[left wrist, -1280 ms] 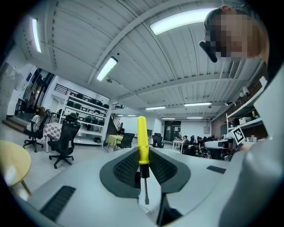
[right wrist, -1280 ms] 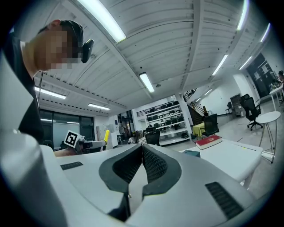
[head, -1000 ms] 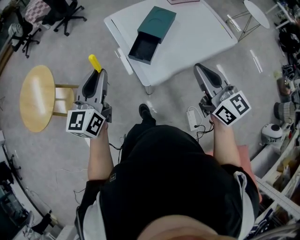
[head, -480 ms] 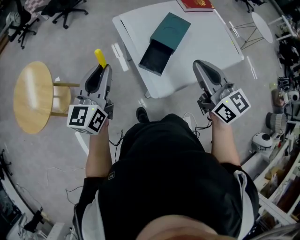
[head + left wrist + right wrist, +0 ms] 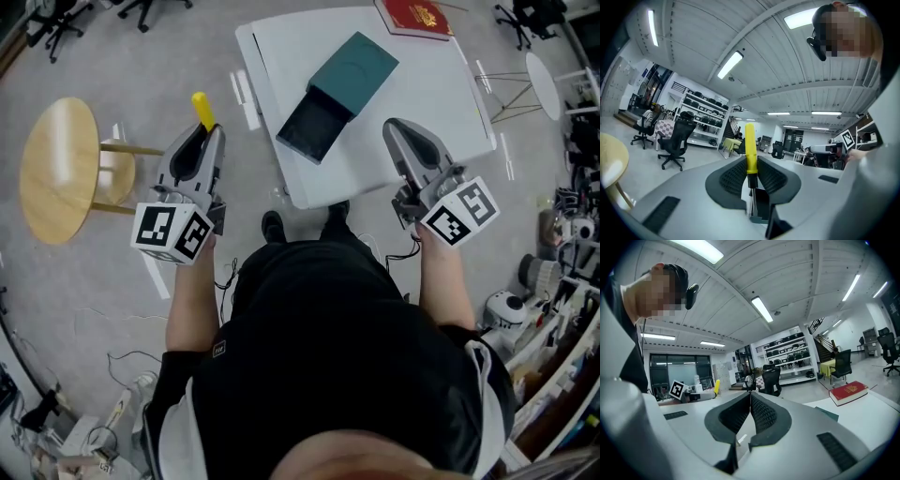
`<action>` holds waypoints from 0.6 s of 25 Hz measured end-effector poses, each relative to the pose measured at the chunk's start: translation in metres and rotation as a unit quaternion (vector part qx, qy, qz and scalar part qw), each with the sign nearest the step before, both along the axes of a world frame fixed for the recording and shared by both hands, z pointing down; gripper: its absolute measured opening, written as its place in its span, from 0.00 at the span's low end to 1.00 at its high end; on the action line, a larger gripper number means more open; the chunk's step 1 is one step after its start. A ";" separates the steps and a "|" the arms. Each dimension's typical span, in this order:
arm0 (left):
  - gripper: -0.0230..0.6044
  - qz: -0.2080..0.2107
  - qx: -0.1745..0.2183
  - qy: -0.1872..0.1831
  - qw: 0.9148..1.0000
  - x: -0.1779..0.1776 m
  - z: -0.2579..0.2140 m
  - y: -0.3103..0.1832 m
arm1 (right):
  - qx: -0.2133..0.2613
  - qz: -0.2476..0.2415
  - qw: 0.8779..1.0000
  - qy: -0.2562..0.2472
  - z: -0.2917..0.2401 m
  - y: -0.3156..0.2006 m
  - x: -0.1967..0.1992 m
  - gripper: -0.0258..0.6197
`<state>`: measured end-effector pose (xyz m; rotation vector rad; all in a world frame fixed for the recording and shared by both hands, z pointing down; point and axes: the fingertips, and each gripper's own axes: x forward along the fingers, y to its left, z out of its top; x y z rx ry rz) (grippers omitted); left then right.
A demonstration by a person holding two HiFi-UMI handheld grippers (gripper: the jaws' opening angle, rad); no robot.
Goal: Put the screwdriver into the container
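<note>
Closing on the white tabletop (image 5: 422,84): it's sitting more central in the head view than a second ago. Red hardback book (image 5: 419,17) is now showing at its far edge, and the round wooden stool (image 5: 58,169) is sliding off to my left.

Left claw (image 5: 201,141) is clenching the yellow-handled screwdriver (image 5: 202,111) just below the handle. The handle is sticking forward past the tips and the shaft is running back between the pads, so the handle end is leading.

Screwdriver is hanging over the floor off the tabletop's left edge, well apart from the teal box container (image 5: 354,70). Its dark drawer is pulled out toward me, so the open tray is facing my approach.

Right claw (image 5: 401,133) is pressed closed on nothing, hovering by the tabletop's near edge, probably in reserve to steady the box.

Next, I reckon: swinging the left claw right and forward over the tray.
</note>
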<state>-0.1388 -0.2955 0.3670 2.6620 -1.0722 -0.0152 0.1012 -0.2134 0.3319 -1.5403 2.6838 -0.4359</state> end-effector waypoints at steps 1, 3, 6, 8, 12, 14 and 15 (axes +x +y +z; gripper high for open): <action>0.16 -0.008 0.000 -0.003 1.000 0.006 0.000 -0.002 | -0.001 -0.007 1.000 -0.003 0.002 -0.005 0.008 0.09; 0.16 -0.025 -0.002 -0.010 1.000 0.018 0.000 -0.005 | -0.003 -0.020 1.000 -0.010 0.005 -0.016 0.026 0.09; 0.16 -0.054 -0.005 -0.018 0.998 0.037 -0.002 -0.011 | -0.004 -0.040 0.999 -0.018 0.007 -0.035 0.054 0.09; 0.16 -0.071 -0.005 -0.025 0.997 0.051 -0.004 -0.014 | -0.002 -0.059 0.998 -0.021 0.006 -0.048 0.071 0.09; 0.16 -0.101 -0.007 -0.034 0.994 0.086 -0.005 -0.014 | -0.002 -0.092 0.995 -0.032 0.010 -0.065 0.108 0.09; 0.16 -0.114 -0.008 -0.038 0.993 0.107 -0.005 -0.010 | -0.003 -0.106 0.994 -0.037 0.012 -0.068 0.129 0.09; 0.16 -0.121 -0.009 -0.041 0.992 0.115 -0.006 -0.007 | -0.003 -0.114 0.993 -0.040 0.012 -0.069 0.137 0.09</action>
